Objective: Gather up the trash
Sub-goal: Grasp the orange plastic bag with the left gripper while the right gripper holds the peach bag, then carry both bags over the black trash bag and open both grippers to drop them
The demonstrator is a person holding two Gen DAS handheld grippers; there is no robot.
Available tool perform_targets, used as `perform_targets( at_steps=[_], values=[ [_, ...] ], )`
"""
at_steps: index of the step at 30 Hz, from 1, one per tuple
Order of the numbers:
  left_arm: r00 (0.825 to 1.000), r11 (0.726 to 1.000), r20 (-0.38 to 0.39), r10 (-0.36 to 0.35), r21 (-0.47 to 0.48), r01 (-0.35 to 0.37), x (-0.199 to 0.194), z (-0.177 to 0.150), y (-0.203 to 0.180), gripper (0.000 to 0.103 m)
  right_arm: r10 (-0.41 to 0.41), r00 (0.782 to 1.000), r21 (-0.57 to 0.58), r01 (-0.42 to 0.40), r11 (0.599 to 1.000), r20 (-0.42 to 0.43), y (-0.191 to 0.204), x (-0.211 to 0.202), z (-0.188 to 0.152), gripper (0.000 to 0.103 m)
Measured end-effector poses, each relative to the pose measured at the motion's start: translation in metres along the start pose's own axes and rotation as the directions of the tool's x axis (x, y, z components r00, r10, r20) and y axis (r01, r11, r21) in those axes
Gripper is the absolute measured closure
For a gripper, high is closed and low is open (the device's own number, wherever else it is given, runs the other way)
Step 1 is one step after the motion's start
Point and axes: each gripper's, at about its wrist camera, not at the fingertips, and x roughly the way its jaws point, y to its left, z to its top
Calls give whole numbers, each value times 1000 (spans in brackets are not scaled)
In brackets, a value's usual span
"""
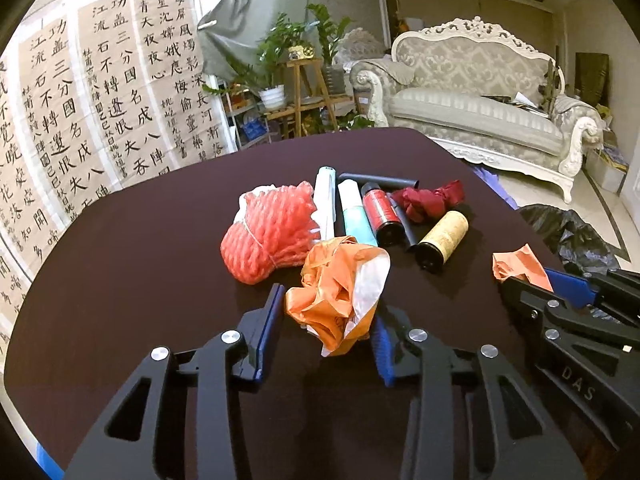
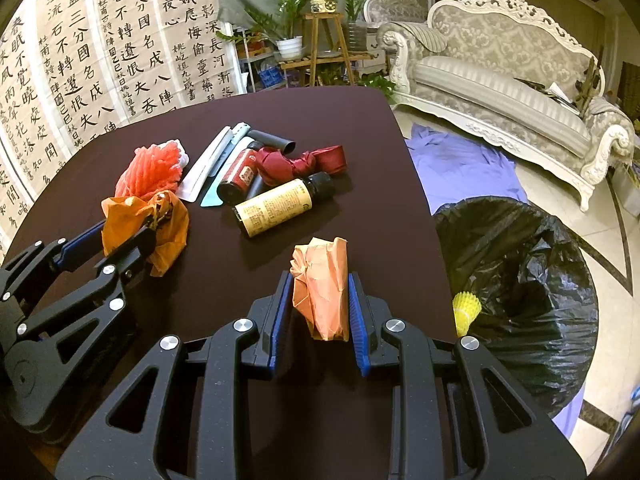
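The left gripper (image 1: 326, 320) has its jaws closed around a crumpled orange plastic bag (image 1: 336, 300) at lower centre of its view, the pads pressing its sides. The right gripper (image 2: 318, 308) clamps a wad of orange paper (image 2: 322, 288) between its blue pads. Both are above a dark table (image 2: 360, 140). Bottles, a red net (image 1: 268, 236) and a red cloth (image 1: 428, 198) lie mid-frame. A black-lined trash bin (image 2: 520, 272) stands at right, beside the table.
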Motion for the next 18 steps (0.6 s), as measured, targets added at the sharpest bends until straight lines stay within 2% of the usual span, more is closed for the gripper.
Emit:
perform_targets(
  at_steps=[8,18],
  values=[
    [998,998,25,-52,-18,53,-17,6,-3,63,-36,999,25,35,999,41,-21,-17,0,77],
    [982,984,65,-180,14,179,-29,26,-43,63,-175,979,107,164,981,103,-74,-46,-3,77]
  ],
)
